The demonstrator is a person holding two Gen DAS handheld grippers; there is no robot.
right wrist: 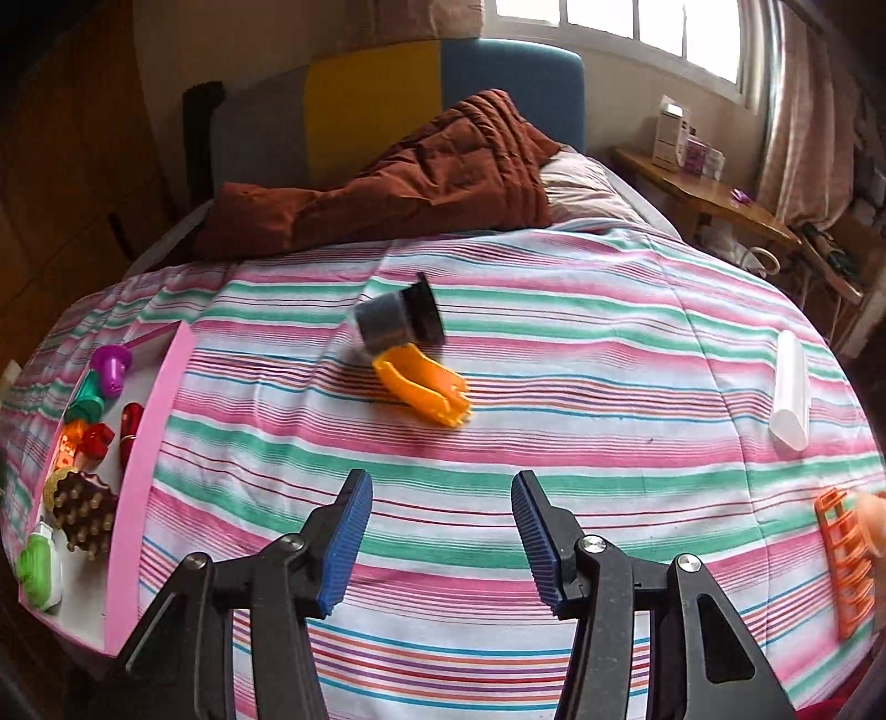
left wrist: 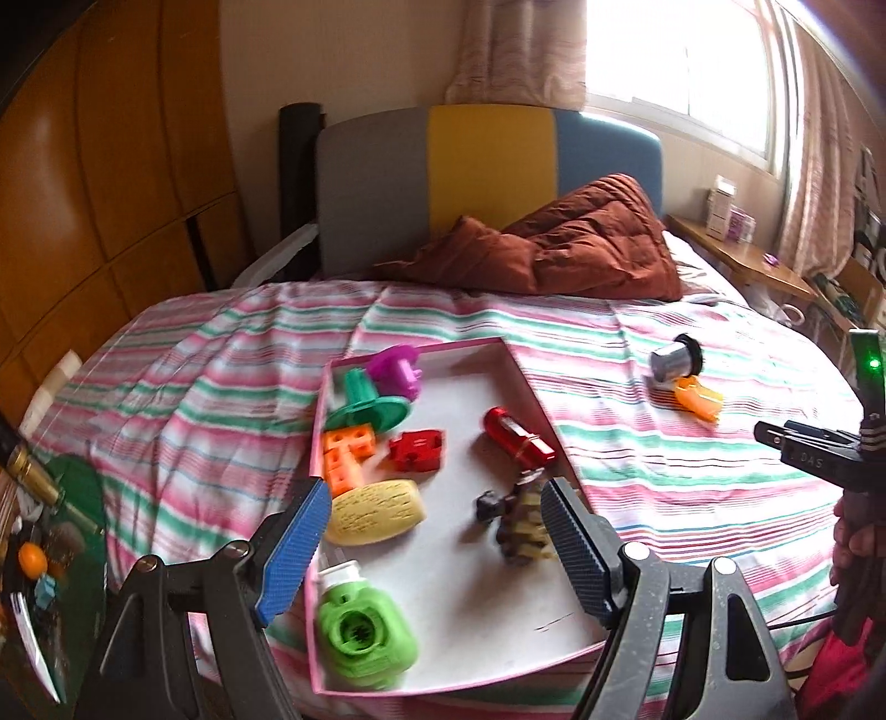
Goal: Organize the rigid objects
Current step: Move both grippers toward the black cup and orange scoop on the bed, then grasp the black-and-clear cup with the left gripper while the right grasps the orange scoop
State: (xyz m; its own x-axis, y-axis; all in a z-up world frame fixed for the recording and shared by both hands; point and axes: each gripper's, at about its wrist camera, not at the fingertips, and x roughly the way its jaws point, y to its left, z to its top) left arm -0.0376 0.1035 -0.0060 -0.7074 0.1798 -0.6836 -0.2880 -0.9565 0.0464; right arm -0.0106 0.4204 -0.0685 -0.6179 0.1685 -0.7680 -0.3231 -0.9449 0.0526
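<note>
— While the left gripper (left wrist: 432,545) hangs over the box (left wrist: 332,687), what has it got?
— Nothing. Its jaws stand wide apart and empty. The brown knobbly toy (left wrist: 523,523) lies in the box beside the right finger, whether touching I cannot tell. Around it lie the red cylinder (left wrist: 518,437), red block (left wrist: 416,450), orange block (left wrist: 346,454), cream oval (left wrist: 376,512) and green toy (left wrist: 365,637). All look like light, stiff plastic.

— And through the right camera?
— The right gripper (right wrist: 442,540) is wide open too, holding nothing, above bare bedspread (right wrist: 554,332). 2 loose pieces lie ahead, touching: an orange scoop (right wrist: 423,387) and a grey jar (right wrist: 396,318) on its side. The jar looks smooth and likely to roll, so I would take it across the body. The scoop is thin, best pinched at its narrow end.

— Anything else out?
— A white tube (right wrist: 791,393) and an orange grid (right wrist: 844,559) far right. The bedspread is soft and creased, so things will sink when pressed. Beyond sit a rust quilt (right wrist: 421,177), headboard (right wrist: 365,105) and window (right wrist: 637,27).
</note>
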